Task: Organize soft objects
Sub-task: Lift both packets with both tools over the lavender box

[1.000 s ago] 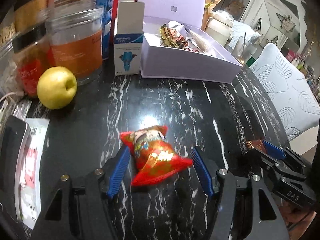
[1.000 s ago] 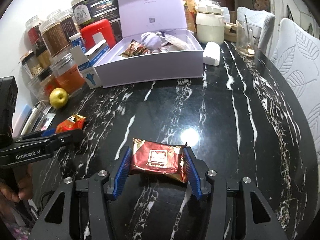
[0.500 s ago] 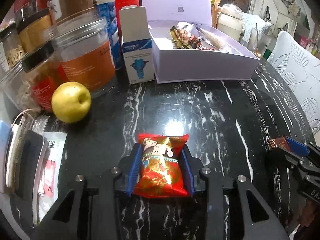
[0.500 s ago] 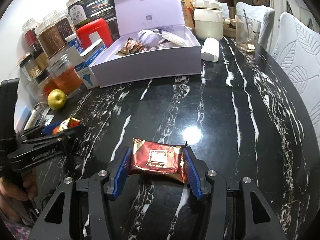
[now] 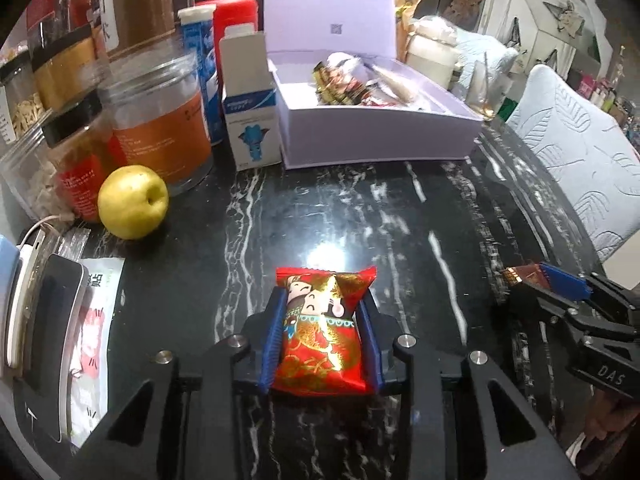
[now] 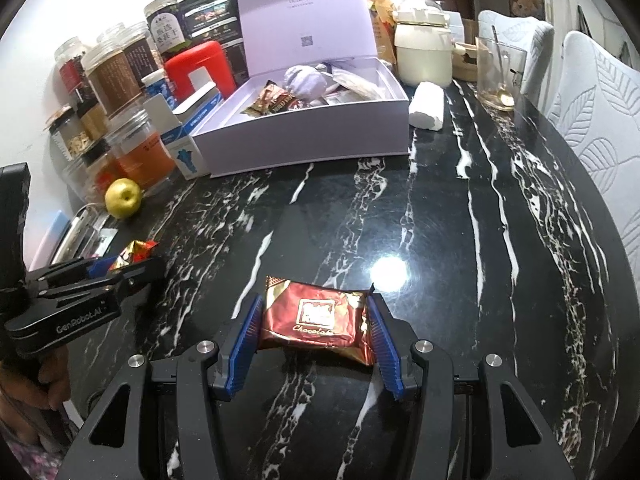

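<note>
left wrist view: the left gripper point(image 5: 322, 334) has its jaws pinching a red snack packet point(image 5: 322, 340) on the black table point(image 5: 400, 216); right gripper point(image 6: 312, 338) pinches a chocolate packet point(image 6: 316, 320). both grasps look made, so the next move is probably lifting each to the open lilac box point(image 6: 304, 136).

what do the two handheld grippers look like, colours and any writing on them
Both are matte black, angular frames with triangular cut-outs, silver bolt heads and ribbed blue pads on the fingers. The left gripper carries white "GenRobot.AI" lettering on its side; the right gripper shows "DAS". A hand wraps the left one's handle; no cables show.
</note>
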The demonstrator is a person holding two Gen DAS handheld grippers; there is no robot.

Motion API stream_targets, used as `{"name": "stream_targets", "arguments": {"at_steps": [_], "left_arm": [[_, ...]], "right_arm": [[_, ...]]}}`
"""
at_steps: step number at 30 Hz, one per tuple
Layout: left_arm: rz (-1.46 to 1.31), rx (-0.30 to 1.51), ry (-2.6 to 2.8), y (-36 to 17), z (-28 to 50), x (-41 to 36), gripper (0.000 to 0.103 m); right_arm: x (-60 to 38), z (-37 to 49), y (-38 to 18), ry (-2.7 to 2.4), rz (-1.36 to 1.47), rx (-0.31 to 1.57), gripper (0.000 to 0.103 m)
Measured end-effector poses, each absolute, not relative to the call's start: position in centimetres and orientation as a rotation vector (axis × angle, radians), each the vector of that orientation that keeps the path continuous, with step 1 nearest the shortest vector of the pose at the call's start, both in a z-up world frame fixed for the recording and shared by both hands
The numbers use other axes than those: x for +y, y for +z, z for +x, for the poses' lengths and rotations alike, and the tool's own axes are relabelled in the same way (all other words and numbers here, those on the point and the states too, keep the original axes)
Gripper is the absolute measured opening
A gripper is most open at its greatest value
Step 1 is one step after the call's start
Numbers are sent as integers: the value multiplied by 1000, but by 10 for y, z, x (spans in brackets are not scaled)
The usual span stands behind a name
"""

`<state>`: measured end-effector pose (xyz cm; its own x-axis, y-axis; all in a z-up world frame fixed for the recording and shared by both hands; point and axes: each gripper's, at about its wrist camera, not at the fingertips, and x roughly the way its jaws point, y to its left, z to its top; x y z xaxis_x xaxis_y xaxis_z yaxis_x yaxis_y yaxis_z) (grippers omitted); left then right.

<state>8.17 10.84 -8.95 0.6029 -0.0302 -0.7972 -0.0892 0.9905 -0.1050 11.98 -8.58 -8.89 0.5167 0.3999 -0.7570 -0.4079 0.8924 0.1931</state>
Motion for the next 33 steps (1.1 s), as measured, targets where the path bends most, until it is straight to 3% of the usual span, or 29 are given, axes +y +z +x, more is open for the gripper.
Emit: {"name": "stream_targets", "arguments": {"at_steps": [18, 33], "left_arm": [[-92, 805, -76, -53, 50, 67, 32], [-75, 666, -119, 0, 75, 57, 32]], "right_arm": [[-105, 69, -73, 473, 32, 821, 52], [-116, 83, -40, 457, 37, 752, 52]]}}
